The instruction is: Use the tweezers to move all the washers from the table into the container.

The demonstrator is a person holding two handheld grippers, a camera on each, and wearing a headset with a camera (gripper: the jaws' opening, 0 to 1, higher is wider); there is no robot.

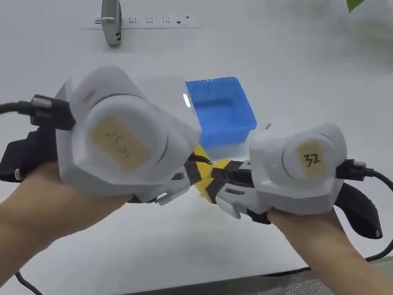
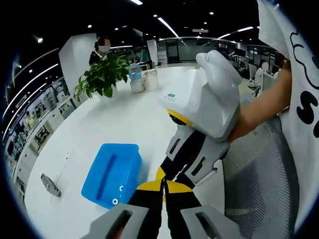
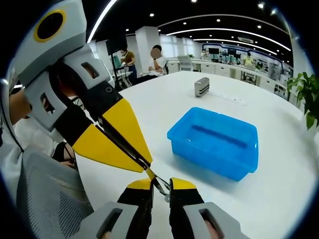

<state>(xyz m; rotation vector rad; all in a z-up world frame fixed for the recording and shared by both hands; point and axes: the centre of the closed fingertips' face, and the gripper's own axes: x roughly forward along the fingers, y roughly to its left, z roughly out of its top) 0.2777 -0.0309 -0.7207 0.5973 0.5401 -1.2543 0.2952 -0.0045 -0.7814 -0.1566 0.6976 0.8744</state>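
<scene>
Your left gripper (image 2: 163,186) has its yellow fingers (image 3: 117,132) pressed together on the thin metal tweezers (image 3: 155,178), and the tip of the tweezers sticks out past them. This tip lies between the fingers (image 3: 184,184) of your right gripper (image 3: 160,185). Those fingers stand only a narrow gap apart, and I cannot tell if they squeeze the tip. The two grippers meet tip to tip above the white counter (image 1: 184,246). The blue container (image 1: 224,114) stands on the counter just behind them, near the fingertips.
</scene>
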